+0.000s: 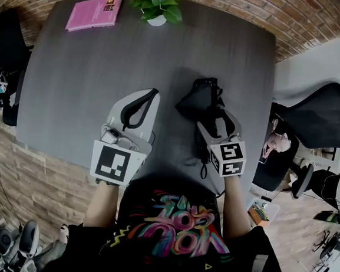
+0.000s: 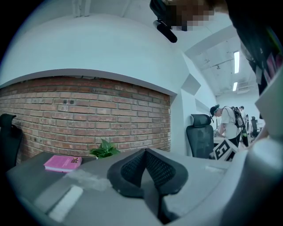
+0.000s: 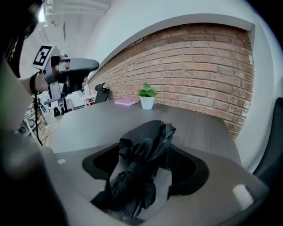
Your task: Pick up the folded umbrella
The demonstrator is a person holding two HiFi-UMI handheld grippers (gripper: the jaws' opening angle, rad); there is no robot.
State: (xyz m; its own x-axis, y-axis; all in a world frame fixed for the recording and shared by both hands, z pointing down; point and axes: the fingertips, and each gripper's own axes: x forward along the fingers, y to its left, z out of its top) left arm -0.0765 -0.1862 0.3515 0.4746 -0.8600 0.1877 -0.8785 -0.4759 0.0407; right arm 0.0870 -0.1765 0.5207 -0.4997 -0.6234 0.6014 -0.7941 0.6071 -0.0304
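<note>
We saw the black folded fabric umbrella (image 3: 148, 137) lying crumpled on the dark grey bench (image 1: 91, 84), right of centre, between the wide-spread jaws of our R gripper (image 3: 147, 170); pads weren't pinching it; L gripper (image 2: 145, 172) hung alongside above the bench w/ jaws pressed together, nothing btwn them.

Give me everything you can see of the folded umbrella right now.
The folded umbrella is black, its thin fabric bunched in loose, crumpled folds. It lies on the dark grey table, toward its right side, lengthwise between the open jaws of the right gripper, which does not clamp it. Its handle cannot be made out.
</note>
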